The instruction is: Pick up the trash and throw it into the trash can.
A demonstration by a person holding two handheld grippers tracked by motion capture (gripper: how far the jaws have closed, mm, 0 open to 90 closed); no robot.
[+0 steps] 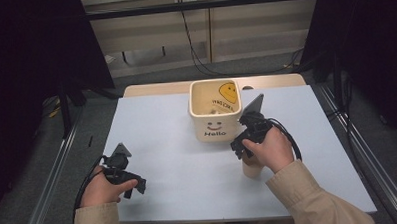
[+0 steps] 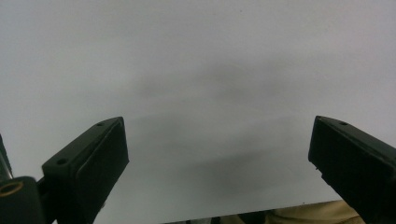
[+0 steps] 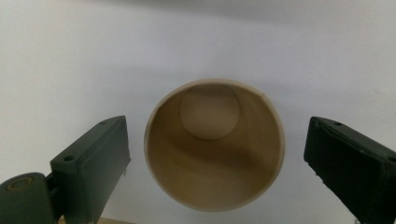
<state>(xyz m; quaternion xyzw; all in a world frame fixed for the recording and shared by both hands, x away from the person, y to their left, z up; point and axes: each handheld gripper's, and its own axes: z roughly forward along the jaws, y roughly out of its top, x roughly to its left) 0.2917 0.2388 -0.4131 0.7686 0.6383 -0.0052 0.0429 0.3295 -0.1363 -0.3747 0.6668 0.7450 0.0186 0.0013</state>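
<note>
Right gripper [image 3: 215, 154] with jaws spread wide either side of an upright tan paper cup [image 3: 214, 144] on the white table [image 1: 178, 157], left gripper [image 2: 219, 163] wide apart over bare tabletop, cream "Hello" bin [image 1: 215, 111] behind the cup.

A: What carries the objects?
B: A table [image 1: 162, 143] with a pale, matte top; a strip of light wood shows along its far edge.

A: What stands directly on it?
B: A cream square container [image 1: 215, 111], printed "Hello" under a smile, at the far centre. A tan paper cup [image 3: 214, 144], upright and open-mouthed, stands near and slightly right of the container, apart from it.

A: And the left side?
B: Bare surface.
</note>
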